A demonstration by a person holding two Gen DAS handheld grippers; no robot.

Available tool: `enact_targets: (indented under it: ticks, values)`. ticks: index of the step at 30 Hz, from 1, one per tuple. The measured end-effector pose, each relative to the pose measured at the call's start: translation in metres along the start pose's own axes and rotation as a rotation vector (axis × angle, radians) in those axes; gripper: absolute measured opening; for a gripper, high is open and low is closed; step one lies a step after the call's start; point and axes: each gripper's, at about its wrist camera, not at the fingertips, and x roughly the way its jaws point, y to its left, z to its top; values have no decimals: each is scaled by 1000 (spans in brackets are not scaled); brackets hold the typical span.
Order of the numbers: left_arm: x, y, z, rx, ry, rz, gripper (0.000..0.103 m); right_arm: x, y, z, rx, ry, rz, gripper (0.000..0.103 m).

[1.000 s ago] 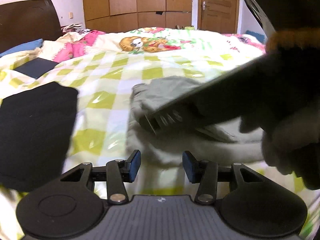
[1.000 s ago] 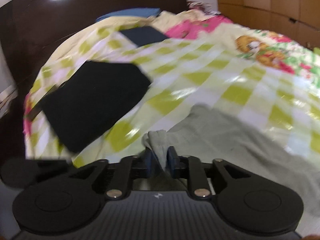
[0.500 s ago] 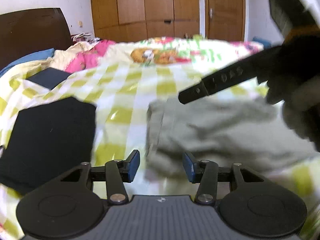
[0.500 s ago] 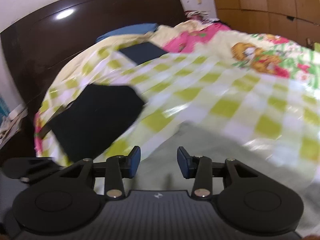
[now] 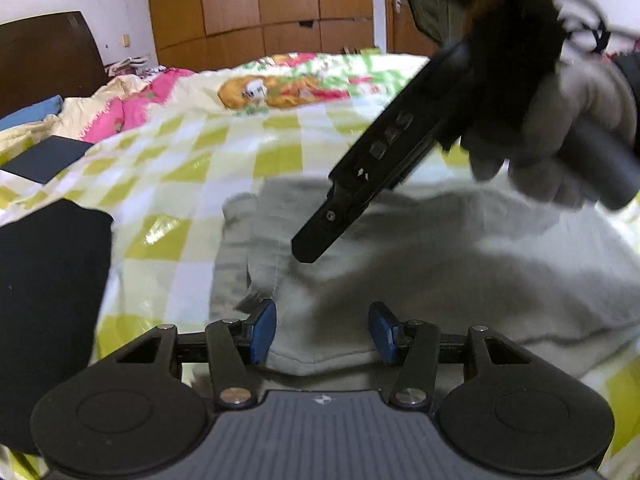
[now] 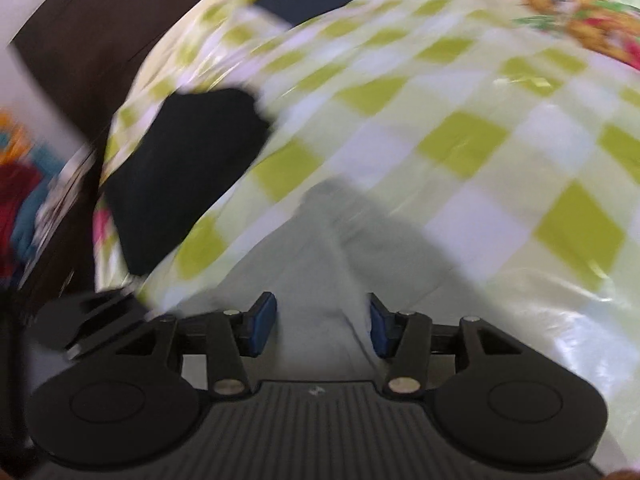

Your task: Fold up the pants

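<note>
While both your left gripper (image 5: 322, 330) and right gripper (image 6: 323, 326) hover with jaws apart and empty, the grey pants (image 5: 440, 264) lie on the bed (image 5: 192, 160), folded over but rumpled, likely needing another fold and smoothing.

Soft indoor light on my left feed, with glare patches on the glossy bedspread (image 5: 168, 228) and fisheye bending at the edges. My right feed is heavily motion-blurred; a dark shadow falls across the grey pants (image 6: 404, 240)
</note>
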Motion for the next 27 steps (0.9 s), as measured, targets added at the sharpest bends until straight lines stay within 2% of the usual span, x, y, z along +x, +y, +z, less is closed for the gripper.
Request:
enact_targets:
  ticks: [5, 8, 11, 14, 16, 17, 18, 20, 24, 25, 27]
  values:
    - [-1, -11, -5, 59, -7, 16, 64, -8, 36, -4, -193, 18, 23, 50]
    - [-1, -11, -6, 56, -6, 14, 64, -5, 39, -2, -254, 22, -39, 49]
    - [-2, -10, -6, 50, -8, 13, 64, -1, 28, 1, -220, 27, -54, 49]
    - [-2, -11, -6, 52, -6, 14, 64, 5, 5, 7, -61, 1, 35, 49]
    - [-2, -10, -7, 52, -5, 13, 64, 6, 0, 11, 7, -24, 73, 31]
    - [-2, -10, -6, 50, -4, 12, 64, 4, 2, 13, 13, -44, 67, 13]
    - [-1, -9, -6, 47, -3, 13, 64, 0, 6, 16, 8, -70, 60, 6]
    - [0, -10, -5, 51, -6, 17, 65, -7, 18, 22, -40, -101, 31, 4]
    - [3, -15, -4, 70, 4, 26, 65, 9, 23, 32, -122, -75, -76, 4]
    - [4, -17, -4, 79, 8, 34, 65, 17, 23, 33, -155, -61, -114, 5]
    - [4, -21, -4, 101, 22, 46, 65, 23, 18, 35, -156, -28, -129, 13]
